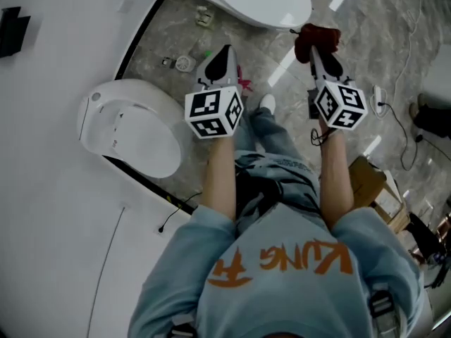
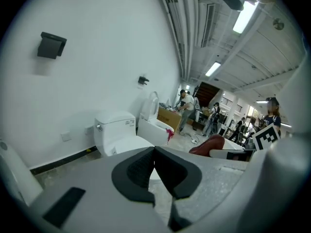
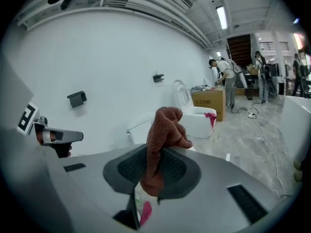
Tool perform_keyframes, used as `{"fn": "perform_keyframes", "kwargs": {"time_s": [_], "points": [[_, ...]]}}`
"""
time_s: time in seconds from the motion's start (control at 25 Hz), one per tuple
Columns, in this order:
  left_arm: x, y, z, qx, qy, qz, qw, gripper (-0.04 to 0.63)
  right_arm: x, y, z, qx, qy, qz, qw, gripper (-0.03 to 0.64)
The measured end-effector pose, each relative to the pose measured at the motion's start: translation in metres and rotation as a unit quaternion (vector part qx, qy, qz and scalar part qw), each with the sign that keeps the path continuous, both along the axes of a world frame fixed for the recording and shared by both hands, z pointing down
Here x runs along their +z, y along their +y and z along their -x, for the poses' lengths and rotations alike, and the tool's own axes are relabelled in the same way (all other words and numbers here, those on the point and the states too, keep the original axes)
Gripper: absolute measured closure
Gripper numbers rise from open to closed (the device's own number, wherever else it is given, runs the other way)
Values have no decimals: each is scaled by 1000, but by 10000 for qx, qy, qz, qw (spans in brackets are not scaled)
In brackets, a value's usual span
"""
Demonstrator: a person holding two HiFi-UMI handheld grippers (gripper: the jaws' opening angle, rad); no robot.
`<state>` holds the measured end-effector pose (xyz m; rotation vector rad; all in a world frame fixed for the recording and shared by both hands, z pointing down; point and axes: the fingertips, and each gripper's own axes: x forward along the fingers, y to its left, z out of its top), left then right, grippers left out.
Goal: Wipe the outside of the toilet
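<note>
A white toilet [image 1: 262, 0] stands just ahead of me, and its tank and bowl [image 2: 115, 134] sit against the white wall in the left gripper view. My left gripper [image 1: 224, 53] is held above the floor short of it, its jaws shut [image 2: 154, 153] with nothing between them. My right gripper [image 1: 315, 49] is level with it to the right, shut [image 3: 154, 170] on a red-brown cloth [image 3: 165, 130]. The cloth [image 1: 316, 39] bunches up above the jaws, close to the toilet's front rim.
A second white toilet [image 1: 131, 128] stands at my left against the wall. Farther along the wall is another toilet [image 2: 154, 124] with its lid up and a pink rag [image 2: 170, 134]. A floor drain [image 1: 184, 63], cables [image 1: 394, 111] and cardboard boxes [image 1: 380, 189] lie around. People stand far off [image 3: 224, 84].
</note>
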<state>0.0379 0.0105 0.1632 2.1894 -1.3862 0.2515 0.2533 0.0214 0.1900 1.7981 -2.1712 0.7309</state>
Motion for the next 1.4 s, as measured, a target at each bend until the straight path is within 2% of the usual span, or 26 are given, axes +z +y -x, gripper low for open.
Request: {"fn": "perform_keyframes", "kwargs": {"time_s": [0.24, 0.36, 0.6, 0.92, 1.2, 1.4], "points": [[63, -7, 48, -562, 175, 478, 9971, 601, 38, -25, 57, -461, 175, 338, 9982, 555], [91, -13, 67, -707, 192, 634, 9953, 601, 62, -36, 87, -727, 227, 474, 9960, 555], [142, -22, 94, -729, 119, 808, 9940, 601, 111, -43, 132, -1073, 395, 647, 9913, 555], [212, -33, 100, -537, 61, 1097, 9925, 601, 182, -56, 168, -1417, 581, 932, 9838, 554], [250, -56, 113, -372, 41, 1155, 9926, 601, 224, -84, 208, -1622, 614, 890, 9808, 554], [280, -64, 125, -248, 52, 1309, 9911, 601, 258, -99, 230, -1807, 826, 886, 9760, 554]]}}
